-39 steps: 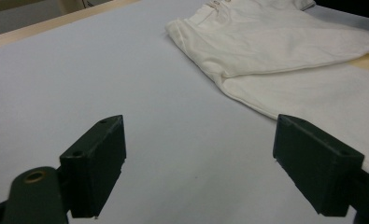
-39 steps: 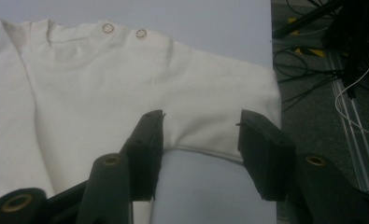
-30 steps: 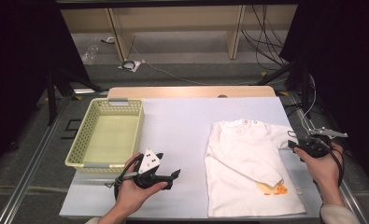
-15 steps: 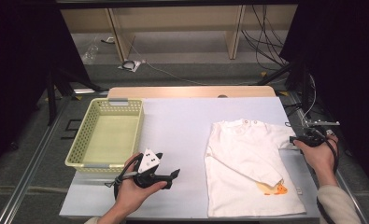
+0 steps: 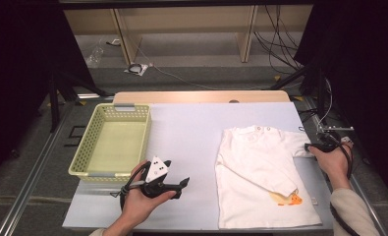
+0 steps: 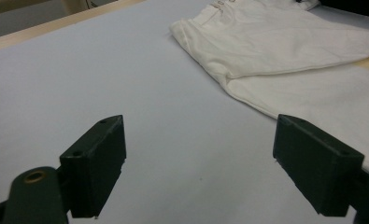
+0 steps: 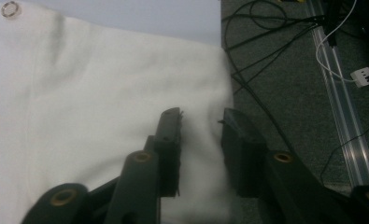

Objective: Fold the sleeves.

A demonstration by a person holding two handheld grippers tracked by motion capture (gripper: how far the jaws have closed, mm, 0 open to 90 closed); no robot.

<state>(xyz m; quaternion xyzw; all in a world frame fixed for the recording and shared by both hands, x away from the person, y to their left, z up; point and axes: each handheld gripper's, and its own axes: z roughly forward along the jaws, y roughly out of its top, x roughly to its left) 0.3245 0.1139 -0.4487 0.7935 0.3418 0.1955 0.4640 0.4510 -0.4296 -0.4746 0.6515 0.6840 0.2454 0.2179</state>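
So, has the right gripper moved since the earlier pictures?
Yes. The right gripper has slid up along the table's right edge to the shirt's sleeve, its jaws closing with sleeve fabric between them.

Soft white cloth shirt (image 5: 260, 167); perforated plastic basket (image 5: 86, 147).

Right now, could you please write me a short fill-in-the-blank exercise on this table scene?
1. The white shirt bears a small orange ____ print near its hem.
2. The yellow-green basket lies on the table's ____ side.
3. The right gripper has its jaws over the shirt's ____.

Missing words: duck; left; sleeve
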